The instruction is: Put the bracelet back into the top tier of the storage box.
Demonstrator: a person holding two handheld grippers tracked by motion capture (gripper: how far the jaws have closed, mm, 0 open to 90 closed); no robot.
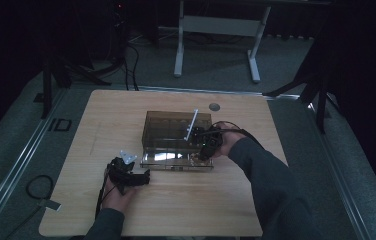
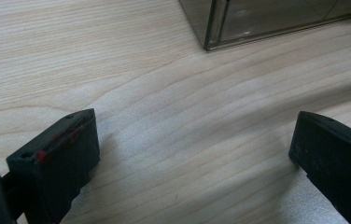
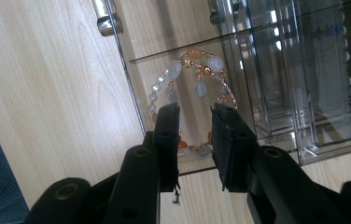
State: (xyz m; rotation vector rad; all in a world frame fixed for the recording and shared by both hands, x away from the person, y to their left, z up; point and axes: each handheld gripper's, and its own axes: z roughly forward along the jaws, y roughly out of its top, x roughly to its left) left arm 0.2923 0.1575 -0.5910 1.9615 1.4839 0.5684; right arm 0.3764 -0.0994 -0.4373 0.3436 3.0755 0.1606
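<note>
The bead bracelet (image 3: 190, 88) looks light, limp and slippery (its string may snag), lying in the clear organizer's (image 1: 176, 132) open drawer. The right gripper (image 3: 194, 126) hovers over it, fingers slightly apart, best pinching one strand between beads. The left gripper (image 2: 194, 144) rests wide open over the tabletop (image 2: 164, 107).

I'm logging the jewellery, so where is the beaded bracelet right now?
In the right gripper view, the beaded bracelet lies in the clear box, on its pulled-out tray just beyond the right gripper, whose jaws are parted around its near side.

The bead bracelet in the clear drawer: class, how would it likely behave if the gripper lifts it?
The bracelet is a loop of strung beads, so it would probably sag limply. Round, glossy beads may slip between the right gripper jaws. It looks light.
</note>
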